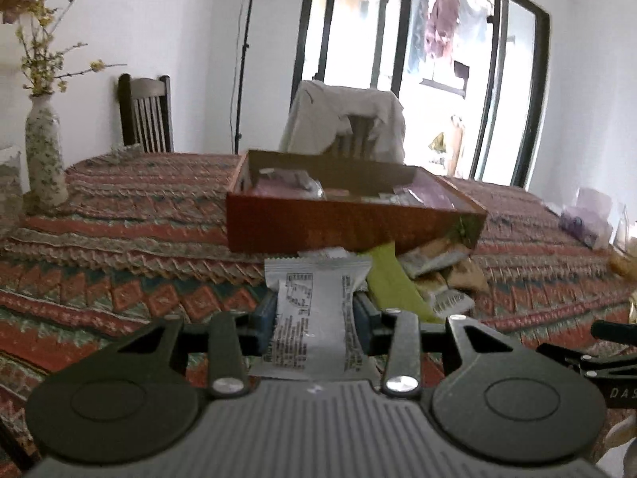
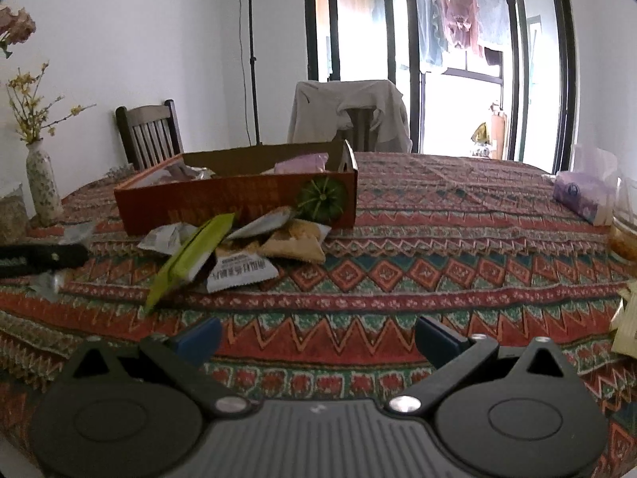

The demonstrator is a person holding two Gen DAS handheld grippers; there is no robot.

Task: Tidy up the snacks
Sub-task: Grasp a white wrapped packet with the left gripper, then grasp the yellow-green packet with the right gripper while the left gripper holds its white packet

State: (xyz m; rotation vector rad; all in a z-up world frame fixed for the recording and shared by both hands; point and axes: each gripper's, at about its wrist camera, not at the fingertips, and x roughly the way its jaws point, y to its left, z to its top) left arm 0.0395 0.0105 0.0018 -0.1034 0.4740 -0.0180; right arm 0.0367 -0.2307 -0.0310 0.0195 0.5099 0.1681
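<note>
Snacks lie in a loose heap (image 2: 239,247) on the table (image 2: 438,239), touching the near wall of the box (image 2: 239,203), and a few more packets already sit inside the box. One silver packet (image 1: 318,310) is off the heap: the left gripper (image 1: 316,310) has its fingers (image 1: 264,318) pinched narrow on it, pressing its two long edges. The packet's long axis runs straight out along the fingers, its crimped far end pointing at the box's near wall. From this hand the box lies dead ahead, just past the heap, with the rim standing a little above the packet's far end. So I judge the coming move to turn on height as much as reach: the packet has to clear that near wall before it can be let go inside.

The right gripper (image 2: 318,338) hangs over bare cloth nearer the viewer than the box, its fingers spread wide and holding nothing. The heap lies ahead of it and off to its left, between it and the box. A green packet (image 2: 187,259) slants out of the heap toward that hand, and looks like the easiest next pick for it.
</note>
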